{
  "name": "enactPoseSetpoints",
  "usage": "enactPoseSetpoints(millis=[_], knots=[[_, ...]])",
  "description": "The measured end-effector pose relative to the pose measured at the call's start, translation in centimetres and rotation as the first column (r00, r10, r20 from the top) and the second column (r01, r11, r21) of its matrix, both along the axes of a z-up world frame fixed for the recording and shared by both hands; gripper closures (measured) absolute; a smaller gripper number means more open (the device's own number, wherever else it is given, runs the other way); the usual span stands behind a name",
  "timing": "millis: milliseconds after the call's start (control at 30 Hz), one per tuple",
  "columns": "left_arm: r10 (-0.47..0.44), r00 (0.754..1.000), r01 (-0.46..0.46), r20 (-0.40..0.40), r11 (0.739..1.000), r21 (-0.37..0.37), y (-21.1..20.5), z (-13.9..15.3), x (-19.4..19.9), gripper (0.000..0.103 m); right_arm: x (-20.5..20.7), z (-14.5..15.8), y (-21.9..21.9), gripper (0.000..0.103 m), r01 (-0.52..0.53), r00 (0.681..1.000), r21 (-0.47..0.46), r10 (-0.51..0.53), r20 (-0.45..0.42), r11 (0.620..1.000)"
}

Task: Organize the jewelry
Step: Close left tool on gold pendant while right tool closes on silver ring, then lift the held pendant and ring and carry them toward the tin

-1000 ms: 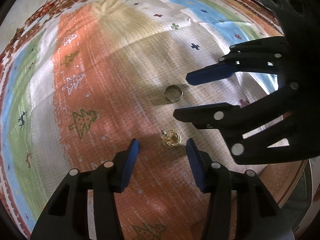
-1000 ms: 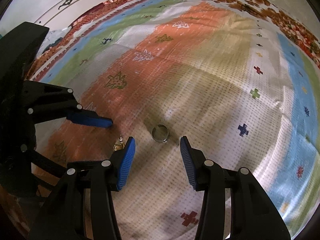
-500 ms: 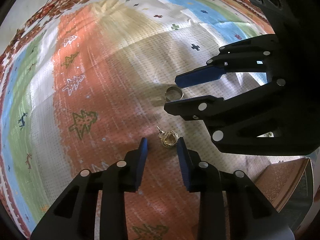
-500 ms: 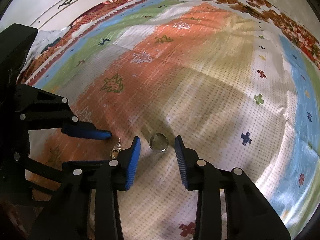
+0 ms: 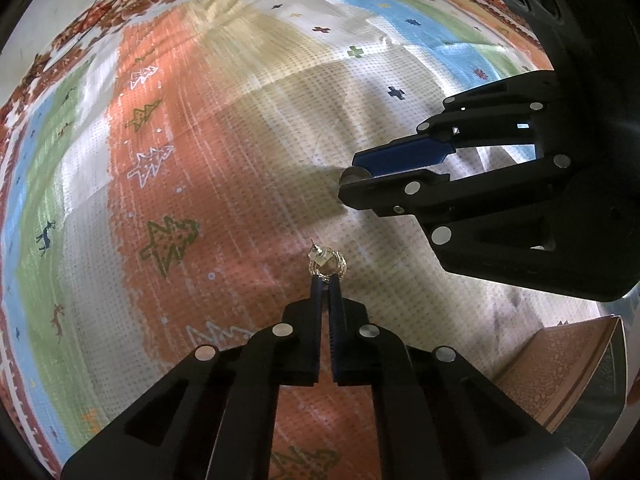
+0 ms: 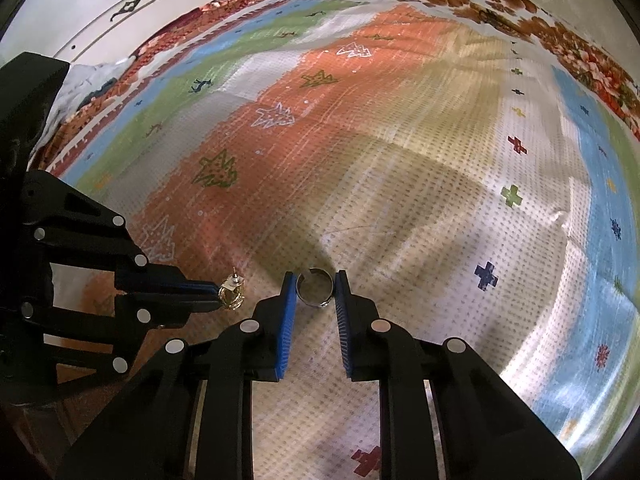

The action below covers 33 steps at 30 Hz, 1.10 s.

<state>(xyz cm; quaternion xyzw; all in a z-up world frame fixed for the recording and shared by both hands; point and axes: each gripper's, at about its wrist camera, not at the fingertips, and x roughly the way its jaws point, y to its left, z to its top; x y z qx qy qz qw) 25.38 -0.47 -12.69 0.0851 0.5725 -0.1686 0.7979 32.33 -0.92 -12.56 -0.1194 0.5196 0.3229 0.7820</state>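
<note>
A gold hoop earring (image 5: 327,264) with its post up lies on the patterned cloth (image 5: 240,160). My left gripper (image 5: 326,279) is shut on its near edge. From the right wrist view the same earring (image 6: 233,295) sticks out of the left gripper's tips (image 6: 216,299). A silver band ring (image 6: 315,290) stands between the blue pads (image 6: 289,300) of my right gripper (image 6: 315,280). Its jaws are closing and both pads touch the ring's sides. In the left wrist view the right gripper (image 5: 352,179) nearly hides the ring (image 5: 351,173).
The colourful woven cloth (image 6: 400,160) with trees and crosses covers the whole surface. A brown patterned box or book (image 5: 560,368) sits at the lower right of the left wrist view. The two grippers stand close side by side.
Both grippers have closed from wide open without moving. The left jaws came together on the gold earring; the right jaws narrowed onto the silver ring.
</note>
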Motion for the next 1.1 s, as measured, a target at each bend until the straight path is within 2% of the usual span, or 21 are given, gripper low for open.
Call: enactPoseSetpoints(millis=[267, 433, 500, 567, 667, 1100], knots=[[0.001, 1.000, -0.001, -0.004, 1.000, -0.012, 0.3, 0.2, -0.1, 0.102, 0.0, 0.1, 0.0, 0.083, 0.001, 1.000, 0.003, -0.001, -0.002, 1.000], [0.021, 1.000, -0.021, 0.012, 1.000, 0.013, 0.5, 0.3, 0.1, 0.099, -0.2, 0.5, -0.2, 0.083, 0.002, 1.000, 0.007, -0.002, 0.001, 1.000], [0.020, 1.000, -0.020, 0.013, 1.000, 0.014, 0.5, 0.4, 0.1, 0.090, -0.1, 0.6, -0.3, 0.083, 0.005, 1.000, 0.008, -0.005, 0.001, 1.000], [0.017, 1.000, -0.017, 0.016, 1.000, 0.012, 0.6, 0.4, 0.1, 0.073, -0.1, 0.7, -0.4, 0.083, 0.008, 1.000, 0.009, -0.008, 0.001, 1.000], [0.007, 1.000, -0.007, 0.018, 1.000, 0.006, 0.4, 0.5, 0.0, 0.063, -0.1, 0.7, -0.6, 0.083, 0.013, 1.000, 0.010, -0.013, 0.001, 1.000], [-0.017, 0.998, 0.018, 0.052, 1.000, -0.019, -0.5, -0.1, 0.8, 0.059, 0.2, 0.8, -1.3, 0.083, 0.039, 0.999, 0.017, -0.039, -0.008, 0.999]])
